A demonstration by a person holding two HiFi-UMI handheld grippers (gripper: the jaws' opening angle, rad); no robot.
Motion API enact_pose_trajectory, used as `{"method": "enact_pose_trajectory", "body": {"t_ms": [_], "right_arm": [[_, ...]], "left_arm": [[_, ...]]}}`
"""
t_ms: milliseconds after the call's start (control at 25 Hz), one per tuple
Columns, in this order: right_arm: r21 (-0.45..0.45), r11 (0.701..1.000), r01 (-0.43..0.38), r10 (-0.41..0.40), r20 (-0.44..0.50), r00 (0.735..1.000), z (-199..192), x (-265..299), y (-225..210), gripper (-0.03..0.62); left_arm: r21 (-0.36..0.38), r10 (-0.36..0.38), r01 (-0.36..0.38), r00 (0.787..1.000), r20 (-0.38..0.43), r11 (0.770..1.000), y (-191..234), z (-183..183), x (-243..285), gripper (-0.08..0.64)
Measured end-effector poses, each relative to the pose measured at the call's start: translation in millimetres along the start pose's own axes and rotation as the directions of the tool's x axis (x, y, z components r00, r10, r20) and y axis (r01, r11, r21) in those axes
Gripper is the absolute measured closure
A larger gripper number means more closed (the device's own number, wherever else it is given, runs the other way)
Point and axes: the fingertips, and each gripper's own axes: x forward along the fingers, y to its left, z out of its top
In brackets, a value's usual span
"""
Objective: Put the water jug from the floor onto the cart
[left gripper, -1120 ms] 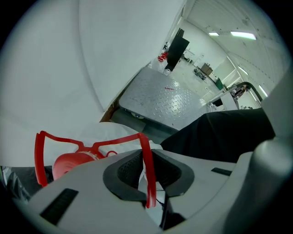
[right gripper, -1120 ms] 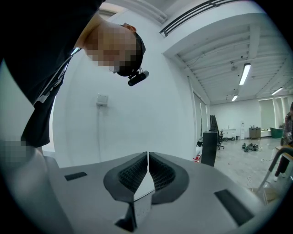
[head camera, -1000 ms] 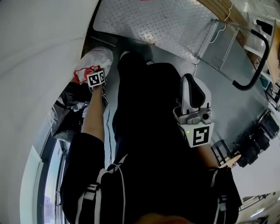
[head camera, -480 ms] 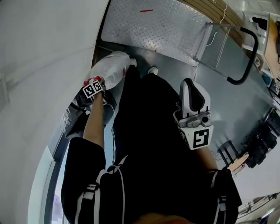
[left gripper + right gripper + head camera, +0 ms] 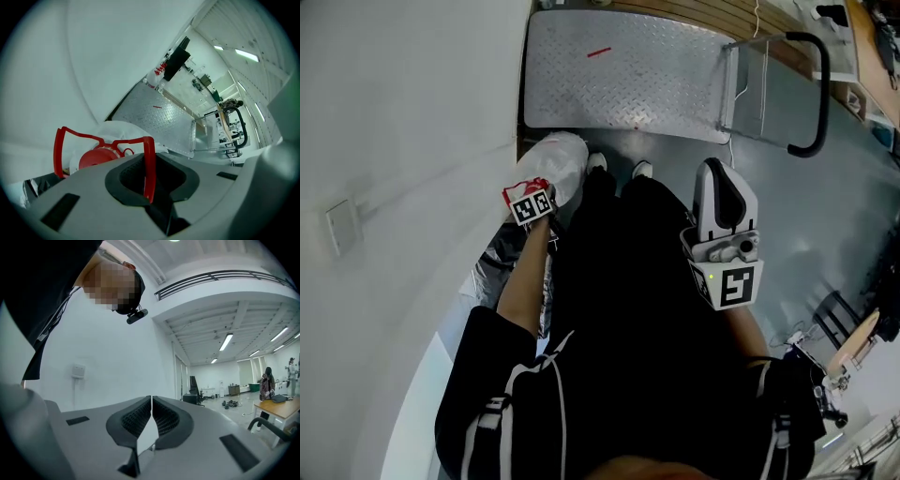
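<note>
Currently held: the water jug (image 5: 555,167) is carried by the left gripper (image 5: 532,203), taken by its red handle (image 5: 149,150).
Left gripper: the jaws are set narrow and closed on one thin bar of the handle. That bar is seen running straight down between the dark pads (image 5: 124,180). The rest of the handle is looped away to the left, over the red cap (image 5: 96,157).
Jug position: it is hung tilted from the gripper, with its pale body turned toward the cart (image 5: 619,80). From the head view it is seen just short of the cart's near left corner, close to the wall (image 5: 394,141) and just beside the left shoe (image 5: 596,162). No part of it is rested on the deck.
Cart: the ridged metal deck is laid out ahead of the feet, and the black push bar (image 5: 811,94) is raised at its right end.
Right gripper (image 5: 724,248): the jaws are pressed together and nothing is held between them. It is held in front of the person's right side. In its own view it is pointed at the white wall, where a wall socket (image 5: 78,369) is mounted.
Floor: a crumpled silver and black bag (image 5: 502,262) is seen by the wall, under the left forearm.
</note>
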Motion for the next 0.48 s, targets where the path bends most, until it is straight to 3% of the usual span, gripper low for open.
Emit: {"method": "enact_pose_trajectory", "body": {"t_ms": [240, 480], "right_arm": [[0.003, 0.998, 0.055, -0.055, 0.008, 0.998, 5, -19, -10, 0.572], [0.027, 0.996, 0.085, -0.086, 0.026, 0.996, 6, -28, -52, 0.572]], "left_arm": [[0.086, 0.029, -0.023, 0.997, -0.066, 0.996, -18, 14, -2, 0.492], [0.147, 0.004, 0.002, 0.999, -0.044, 0.989, -56, 31, -11, 0.492]]}}
